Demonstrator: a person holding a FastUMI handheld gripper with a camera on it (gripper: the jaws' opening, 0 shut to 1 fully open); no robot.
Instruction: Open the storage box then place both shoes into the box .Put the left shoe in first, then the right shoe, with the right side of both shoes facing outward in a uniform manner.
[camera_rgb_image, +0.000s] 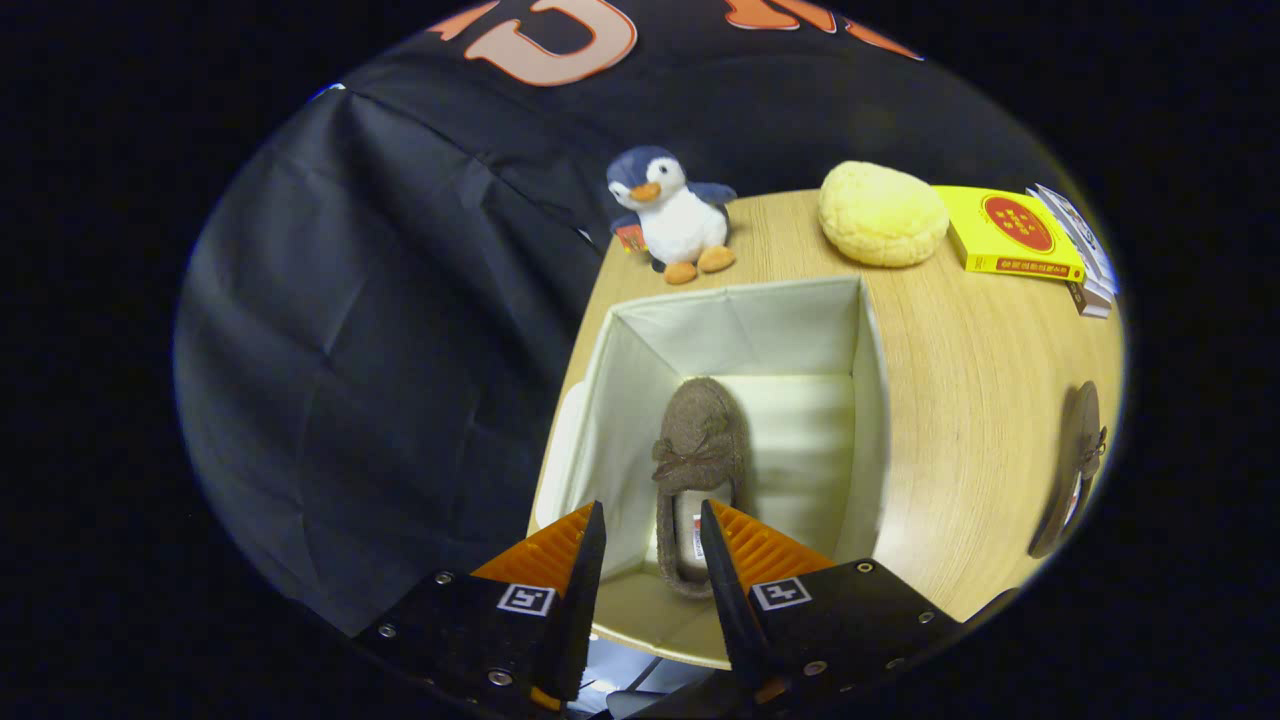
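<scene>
The white fabric storage box (868, 400) stands open on the wooden table (980, 400). One brown slipper (697, 440) with a small bow lies flat on the box floor, toe pointing away from me. My gripper (652, 510) hovers over the near side of the box, open, with the slipper's heel showing below and between the fingers. The left finger stands apart from the slipper. The second brown slipper (1075, 470) lies on the table to the right of the box, well beyond the right finger.
A plush penguin (675, 215) sits behind the box at the table's far edge. A yellow round cushion (882, 215) and a yellow book (1010, 235) on a small stack lie at the far right. A white flap (563, 440) hangs off the box's left side.
</scene>
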